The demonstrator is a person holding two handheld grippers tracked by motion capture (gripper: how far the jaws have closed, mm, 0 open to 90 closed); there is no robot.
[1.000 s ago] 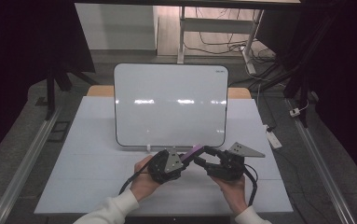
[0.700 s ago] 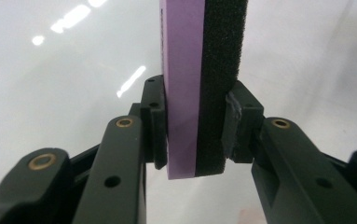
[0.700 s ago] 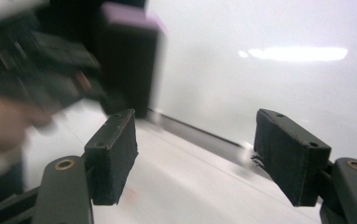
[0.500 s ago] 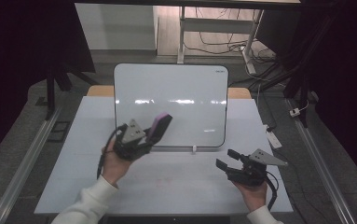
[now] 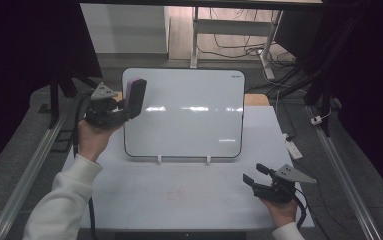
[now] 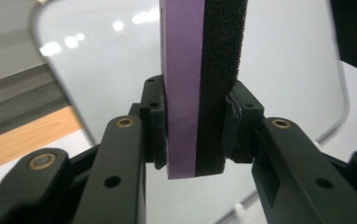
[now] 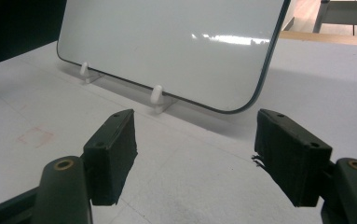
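At the upper left corner of the whiteboard (image 5: 183, 112), I hold the left gripper (image 5: 121, 107) raised, its jaws clamped on the eraser (image 5: 136, 97). In the left gripper view the eraser (image 6: 204, 88) stands upright between the pads, purple backing to one side and black felt to the other, squeezed near its lower end. I judge this grip leaves most of the felt free above the jaws, so that it can be laid flat against the board and drawn across it. The board leans back on two small white feet (image 7: 156, 95) on the white table (image 5: 189, 200), which presents its face to me for wiping.

I keep the right gripper (image 5: 256, 175) low at the near right of the table, well apart from the board, jaws apart with nothing between them; they have just been opening. I judge it is parked there to clear the left hand's stroke.

Limits of view: the eraser's top is cut off in the left gripper view. Whether the felt touches the board I cannot tell. Glare streaks cover the board's middle, and a faint grey mark low on its right side is too small to read.
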